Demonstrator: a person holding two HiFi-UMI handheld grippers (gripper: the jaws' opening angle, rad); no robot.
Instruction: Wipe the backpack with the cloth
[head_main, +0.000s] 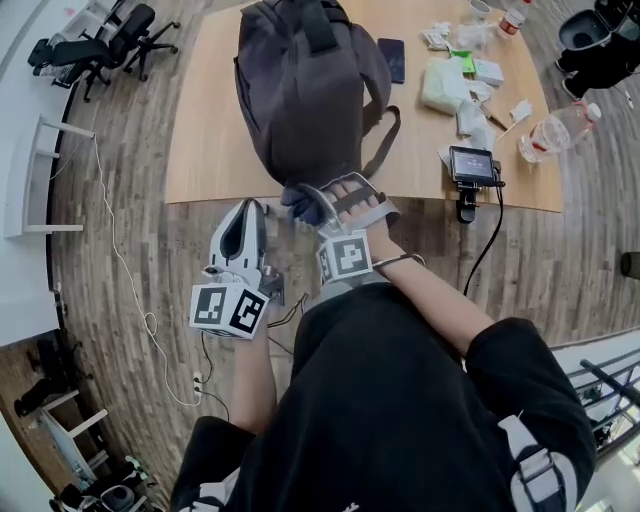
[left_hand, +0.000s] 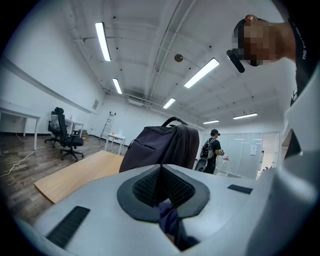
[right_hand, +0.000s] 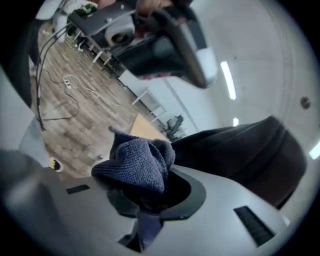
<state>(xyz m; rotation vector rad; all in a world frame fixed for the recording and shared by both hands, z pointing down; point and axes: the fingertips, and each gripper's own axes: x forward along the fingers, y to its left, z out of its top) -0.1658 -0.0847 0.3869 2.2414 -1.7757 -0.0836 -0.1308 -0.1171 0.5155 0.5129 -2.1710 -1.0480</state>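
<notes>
Your right fingers (right_hand: 220, 196) are clenched on the cloth (right_hand: 137, 167), a dark blue knitted rag that bunches up out of the right gripper (right_hand: 150, 197). The left gripper (left_hand: 161, 189) is closed with its pads pressed together; a small bluish scrap shows at their base, and I cannot tell what it is. In the head view the backpack (head_main: 305, 90) lies on the table (head_main: 215, 150) at twelve o'clock from your hands. Its lower end reaches the near edge, and the cloth sits right at that end, touching or only just beside it; the pictures do not settle which. I judge you are at the near end of a wipe. No cleaned patch shows on the dark fabric, so treat the length of the bag toward twelve o'clock, and both sides, as left to do. The left gripper hangs off the table at seven o'clock from the bag and steadies nothing. As for writing, no brand shows on the backpack. The cubes (head_main: 230, 308) carry only black-and-white squares, and the packets (head_main: 470, 70) at two o'clock are too small to read.
</notes>
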